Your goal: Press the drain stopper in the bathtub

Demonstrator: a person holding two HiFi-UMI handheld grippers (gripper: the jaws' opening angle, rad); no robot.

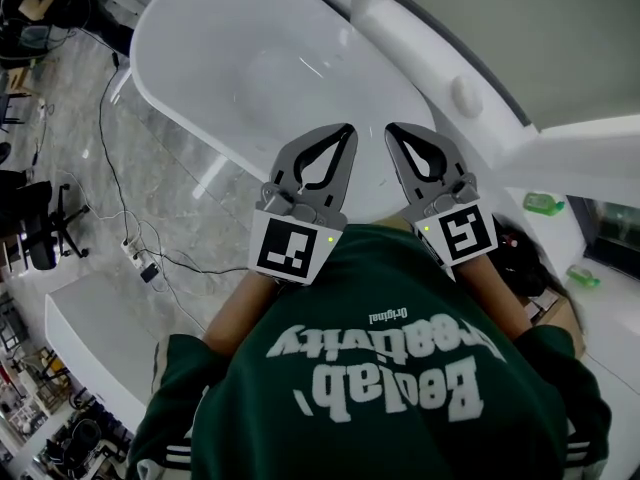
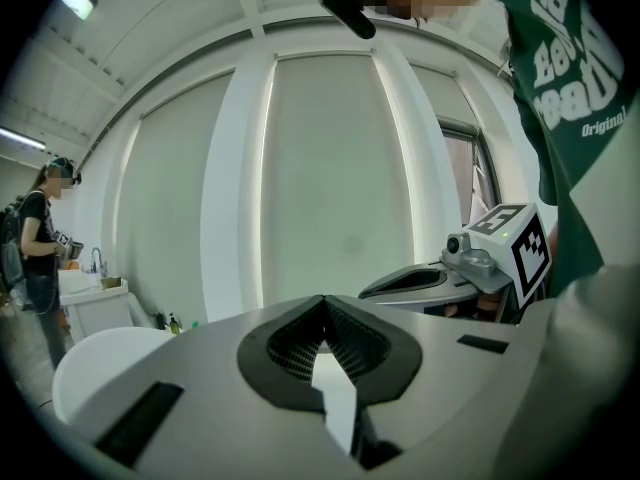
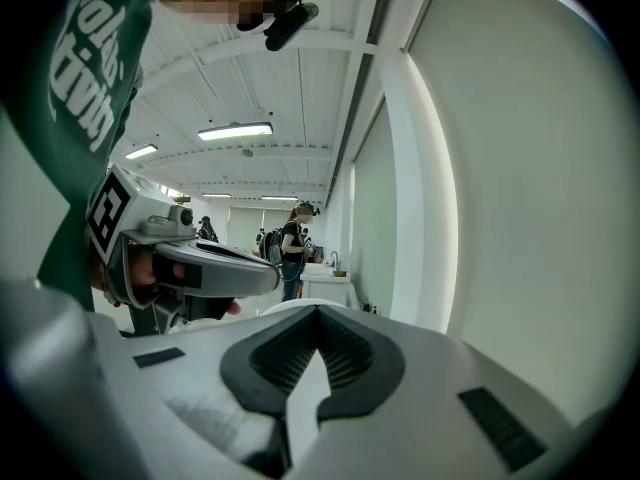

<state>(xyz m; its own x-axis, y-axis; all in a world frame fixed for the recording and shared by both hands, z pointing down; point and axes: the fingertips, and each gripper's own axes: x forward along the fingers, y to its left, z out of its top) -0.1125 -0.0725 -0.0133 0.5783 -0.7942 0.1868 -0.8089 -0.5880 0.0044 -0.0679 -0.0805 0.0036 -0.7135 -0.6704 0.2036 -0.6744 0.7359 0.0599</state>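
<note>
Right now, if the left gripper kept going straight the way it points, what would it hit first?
Probably the pale wall panel ahead. The left gripper points roughly level, with the bathtub lower and to its left, though depth is hard to judge.

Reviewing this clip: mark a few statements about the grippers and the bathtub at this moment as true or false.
1. The left gripper and the right gripper are both shut with nothing between their jaws. True.
2. The left gripper is pressing on the bottom of the bathtub. False: it is held up in front of the person's chest, touching nothing.
3. The bathtub is black. False: it is white.
4. A cable runs across the floor beside the bathtub. True.
</note>
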